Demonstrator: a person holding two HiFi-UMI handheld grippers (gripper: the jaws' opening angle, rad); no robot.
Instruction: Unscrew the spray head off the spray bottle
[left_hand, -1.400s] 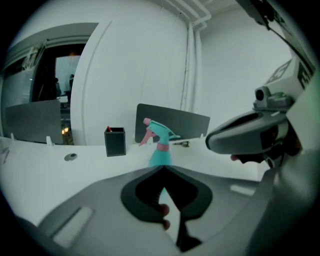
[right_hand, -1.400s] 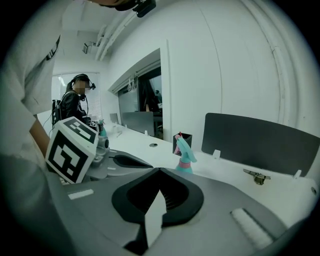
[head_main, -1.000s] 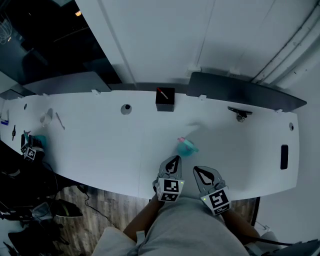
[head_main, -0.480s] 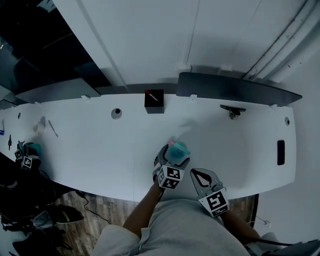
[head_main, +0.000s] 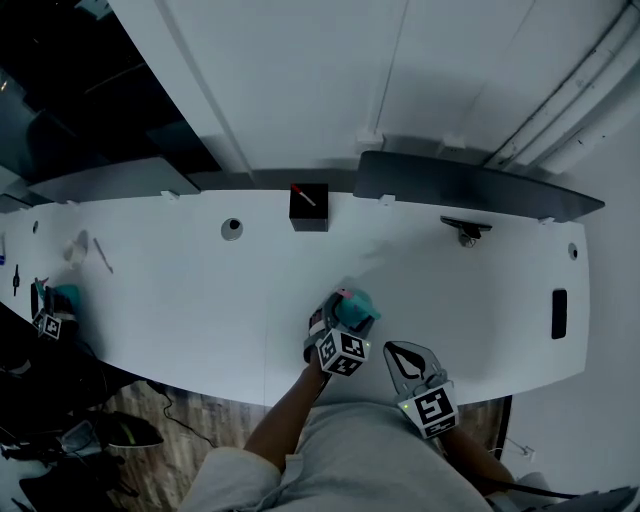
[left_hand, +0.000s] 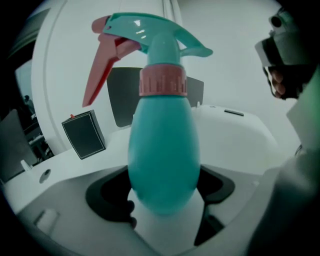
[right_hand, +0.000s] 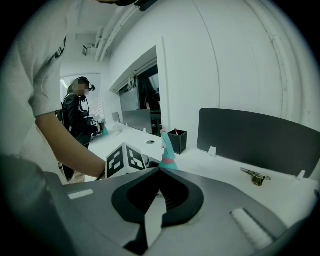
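Note:
A teal spray bottle (left_hand: 162, 150) with a pink collar (left_hand: 162, 80) and a pink trigger (left_hand: 105, 62) stands upright on the white table (head_main: 180, 290). My left gripper (left_hand: 162, 187) has its jaws round the bottle's fat body; they have just been closing and both sides touch it. From above, the bottle (head_main: 355, 303) shows just past the left gripper (head_main: 338, 318). My right gripper (head_main: 402, 352) hovers near the table's front edge, to the right of the bottle, shut with nothing in it. In the right gripper view its jaws (right_hand: 159, 175) meet, and the bottle (right_hand: 167, 150) stands beyond them.
A black pen pot (head_main: 308, 206) stands at the back of the table, beside a dark divider panel (head_main: 470, 185). A metal clip (head_main: 466, 229) lies at the back right. Another person (right_hand: 77, 115) works at the far left end, near a second teal bottle (head_main: 65, 296).
My left gripper moved forward from the table's front edge to the bottle, opened, and now has the bottle between its jaws. The right gripper stayed where it was, shut.

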